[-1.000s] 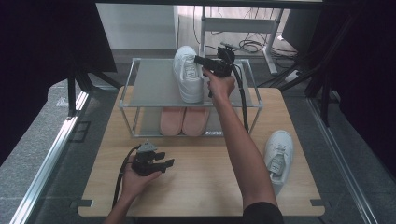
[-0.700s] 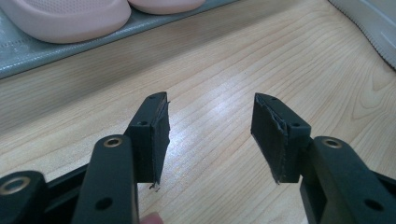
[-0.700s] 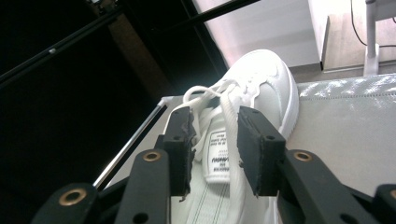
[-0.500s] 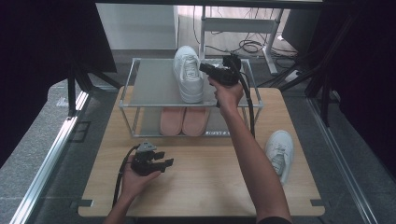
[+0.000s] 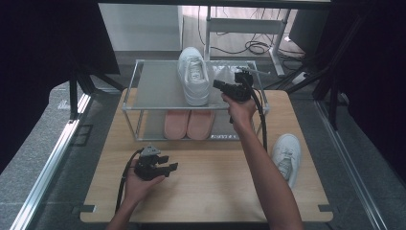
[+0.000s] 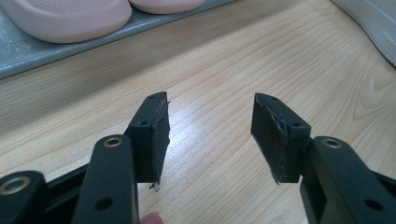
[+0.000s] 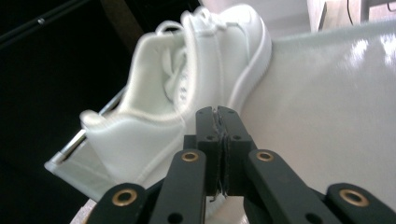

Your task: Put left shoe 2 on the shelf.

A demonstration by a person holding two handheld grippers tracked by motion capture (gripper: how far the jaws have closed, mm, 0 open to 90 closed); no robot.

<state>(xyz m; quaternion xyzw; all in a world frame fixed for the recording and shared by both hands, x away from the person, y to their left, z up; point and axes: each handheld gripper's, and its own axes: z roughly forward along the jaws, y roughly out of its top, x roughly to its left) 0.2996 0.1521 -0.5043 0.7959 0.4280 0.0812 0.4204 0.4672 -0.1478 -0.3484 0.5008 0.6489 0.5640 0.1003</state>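
Right gripper (image 7: 217,122): jaws pressed flat together, nothing between them. They have just been closing, on empty air. In the right gripper view the tips sit just beside the heel side of the white sneaker (image 7: 187,88), which stands on the top shelf of the rack (image 5: 158,88); whether they touch it I cannot tell. From the high view the same gripper (image 5: 219,85) is over the shelf, to the right of that sneaker (image 5: 194,81).

Left gripper (image 6: 210,123): jaws spread wide, empty, bare table (image 6: 224,60) between them. In the high view it (image 5: 168,167) rests low on the tabletop in the left hand (image 5: 139,184), well apart from the rack.

Surroundings: a pair of pink slippers (image 5: 187,123) on the lower shelf. A second white sneaker (image 5: 286,154) lies on the table near its right edge, beside the right forearm.

Judgement: one sneaker looks placed, and its mate on the table is likely next. To do that well, clear the right gripper back without brushing the shelved sneaker, open the jaws before coming down, and grip the mate at the heel collar so that it hangs level. Set it in the free space right of the first, toes the same way. Risk: a closed gripper passing close could nudge the shelved sneaker off line.
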